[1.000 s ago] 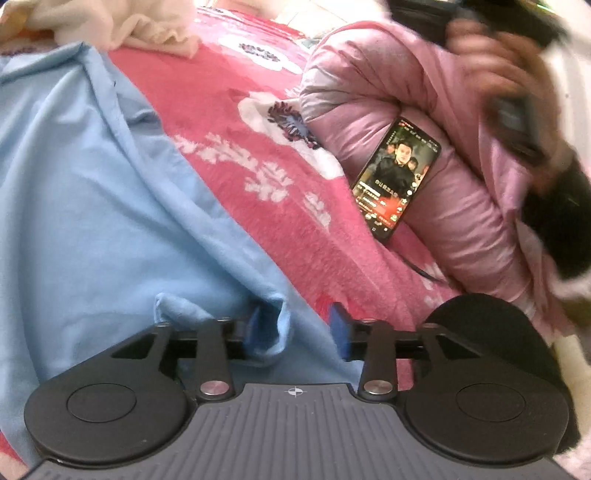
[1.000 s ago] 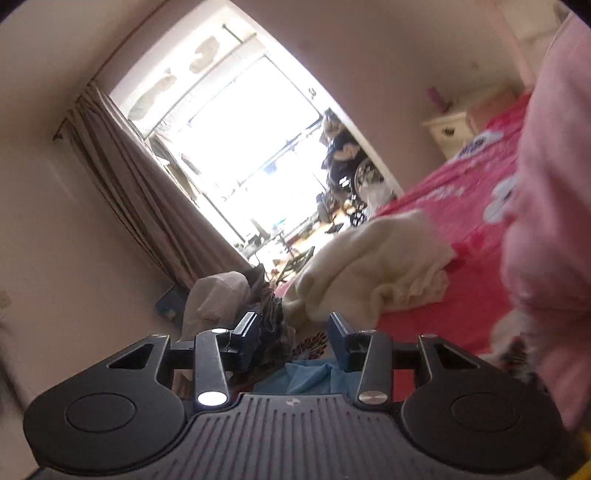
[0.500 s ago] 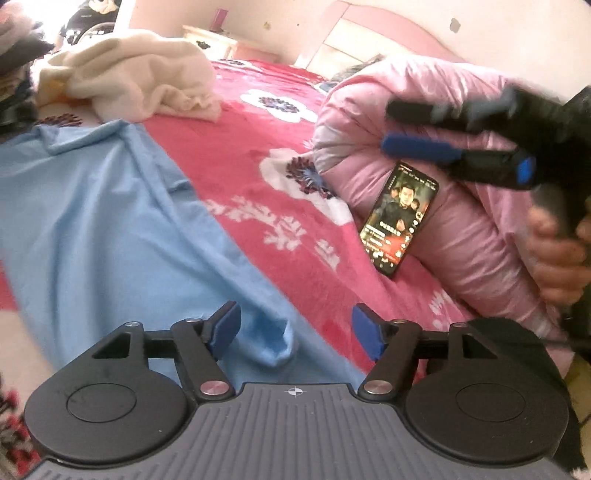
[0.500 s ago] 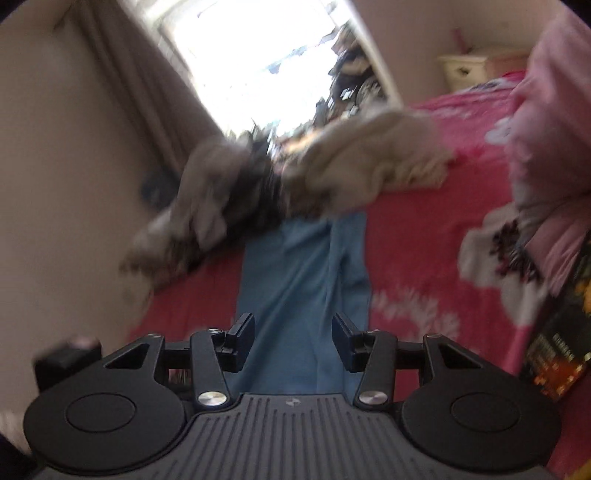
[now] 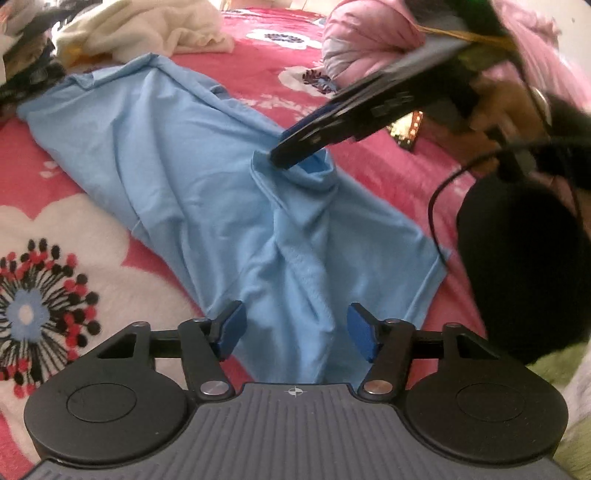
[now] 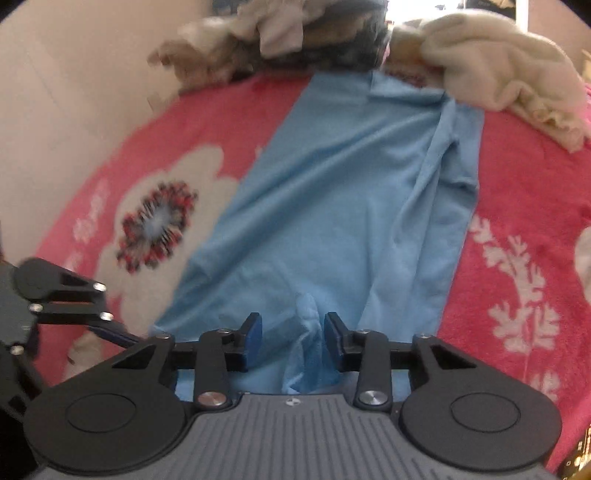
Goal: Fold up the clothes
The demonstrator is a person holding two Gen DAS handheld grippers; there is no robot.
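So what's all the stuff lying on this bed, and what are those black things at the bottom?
Light blue garment: one, spread lengthwise on the bedspread.
Bedspread: one, red with white flowers.
Cream cloth: one, bunched beyond the garment's far end.
Mixed clothes pile: one heap, grey and dark, far edge.
Pink quilt: one, rolled, beside the garment.
Phone: one, mostly hidden.
Left tongs: black, blue pads, closing over the garment, not gripping.
Right tongs: closing around a raised blue fold.
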